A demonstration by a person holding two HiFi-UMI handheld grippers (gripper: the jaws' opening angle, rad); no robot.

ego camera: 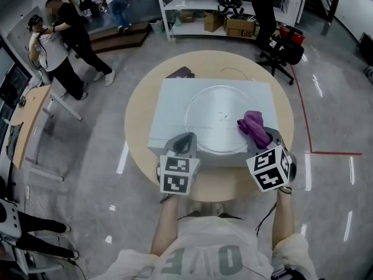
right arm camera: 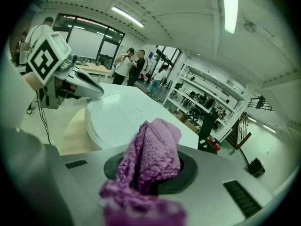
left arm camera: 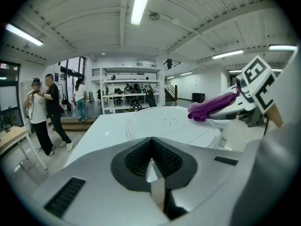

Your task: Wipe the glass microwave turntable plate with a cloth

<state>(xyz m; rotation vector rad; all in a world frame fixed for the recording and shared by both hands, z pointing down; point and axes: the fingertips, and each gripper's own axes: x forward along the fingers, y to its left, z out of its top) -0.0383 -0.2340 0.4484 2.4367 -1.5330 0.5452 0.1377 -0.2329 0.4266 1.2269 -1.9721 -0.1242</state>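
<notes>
The clear glass turntable plate [ego camera: 218,112] lies flat on a pale grey board [ego camera: 169,109] on a round wooden table [ego camera: 140,115]. My right gripper [ego camera: 267,137] is shut on a bunched purple cloth [ego camera: 252,127], held over the plate's right front rim. In the right gripper view the cloth [right arm camera: 153,154] fills the jaws, with the plate [right arm camera: 117,117] beyond. My left gripper [ego camera: 185,140] sits at the plate's left front edge, shut and holding nothing. In the left gripper view the plate [left arm camera: 164,124] lies ahead and the cloth [left arm camera: 211,107] hangs at the right.
A dark flat object [ego camera: 180,73] lies at the table's far edge. Two people [ego camera: 64,45] stand at the far left. White shelves with boxes [ego camera: 227,4] and a black office chair [ego camera: 274,34] stand beyond the table. A desk [ego camera: 26,121] is at the left.
</notes>
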